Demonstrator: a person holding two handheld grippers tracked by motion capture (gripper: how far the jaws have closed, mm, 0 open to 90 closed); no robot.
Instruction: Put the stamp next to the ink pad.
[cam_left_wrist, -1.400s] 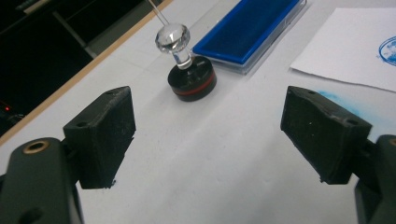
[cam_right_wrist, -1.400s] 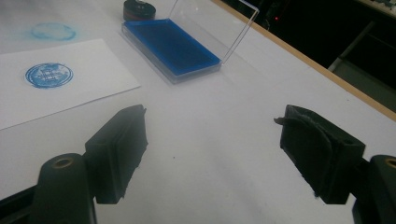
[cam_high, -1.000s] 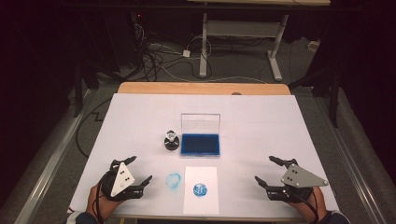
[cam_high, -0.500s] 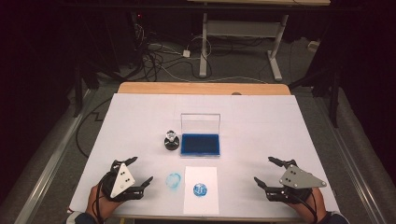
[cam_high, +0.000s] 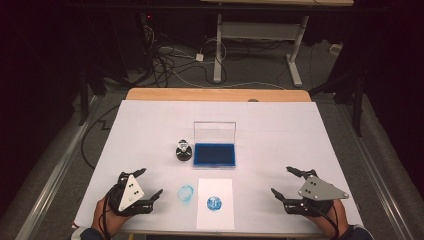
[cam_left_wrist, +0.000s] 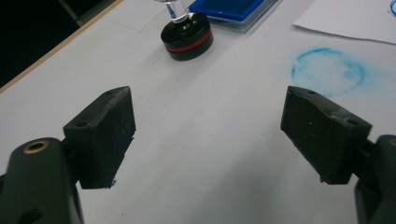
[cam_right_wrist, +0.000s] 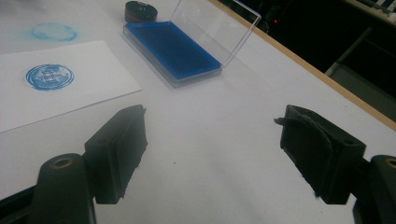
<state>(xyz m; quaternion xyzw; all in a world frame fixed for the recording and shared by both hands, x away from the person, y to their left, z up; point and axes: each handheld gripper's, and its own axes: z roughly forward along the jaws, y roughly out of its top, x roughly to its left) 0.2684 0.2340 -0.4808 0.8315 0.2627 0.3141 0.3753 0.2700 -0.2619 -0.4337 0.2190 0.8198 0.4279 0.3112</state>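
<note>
Nothing has shifted since a second ago: both hands sit parked at the near edge of the white table cover (cam_high: 150, 130), same spots, same pose.

Take the blue ink pad (cam_high: 215, 154) as the landmark, its clear lid (cam_high: 214, 132) propped upright behind it. Just beside it on the left stands the round stamp (cam_high: 183, 151), black base with a red band and a clear knob on top, upright and untouched. In front of the pad lies the white sheet (cam_high: 215, 203) carrying one crisp blue print (cam_high: 214, 202). Left of that sheet, on the bare cover, there's a smudgy blue ring (cam_high: 186, 192).

Risk watch, and this is judgement only: that stamp is small with a slick knob, so an off-centre pinch could tip it or roll it, leaving stray ink on the cover much like that ring. A low sweep toward the pad could also clip the standing lid and knock it shut or drag the tray. The loose sheet may slide under a press.

Now the tongs. Left gripper (cam_high: 148, 186), well to the front-left of the pad, jaws spread wide, nothing between them, pads (cam_left_wrist: 105, 135) clear. Right gripper (cam_high: 287, 181), front-right of the pad, likewise wide apart and empty.
</note>
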